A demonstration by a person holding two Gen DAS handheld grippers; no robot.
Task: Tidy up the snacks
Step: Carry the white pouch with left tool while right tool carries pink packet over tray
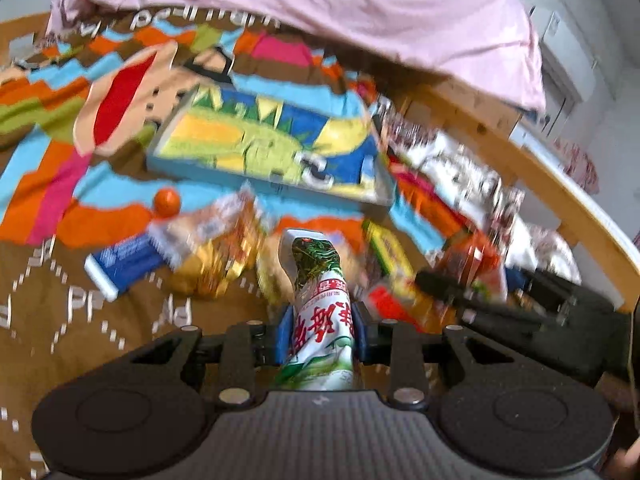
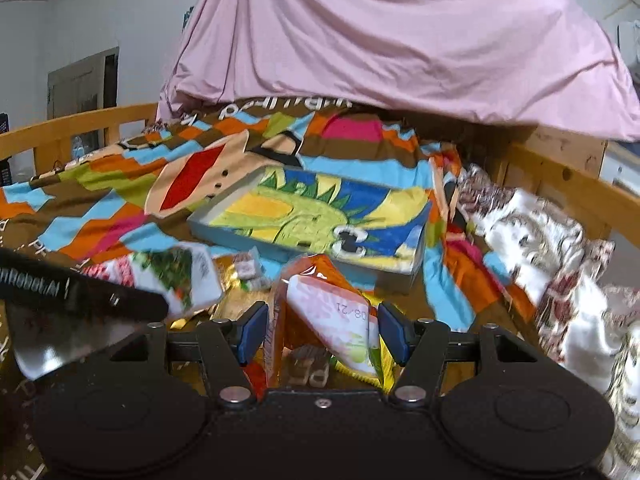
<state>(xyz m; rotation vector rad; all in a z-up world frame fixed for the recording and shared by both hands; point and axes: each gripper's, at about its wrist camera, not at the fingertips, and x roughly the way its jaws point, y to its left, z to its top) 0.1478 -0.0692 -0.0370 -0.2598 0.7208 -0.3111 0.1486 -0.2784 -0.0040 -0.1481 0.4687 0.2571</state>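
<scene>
My left gripper (image 1: 321, 326) is shut on a white and green snack packet with red characters (image 1: 320, 304), held upright above the bed. It also shows in the right wrist view (image 2: 176, 276). My right gripper (image 2: 322, 330) has its jaws around an orange and white snack packet (image 2: 328, 312); the blue pads (image 2: 252, 330) stand slightly apart from it, so the grip is unclear. A shallow box with a green dinosaur picture (image 1: 272, 144) (image 2: 316, 220) lies beyond. More snacks lie in a pile: a gold packet (image 1: 212, 268), a blue packet (image 1: 120, 260), a yellow-green packet (image 1: 388, 248).
A small orange fruit (image 1: 167, 202) lies by the pile. The bed has a colourful blanket (image 2: 100, 216) and a pink duvet (image 2: 400, 40) at the back. A wooden bed rail (image 1: 560, 184) (image 2: 560, 176) runs along the right. White patterned cloth (image 2: 560, 248) lies beside it.
</scene>
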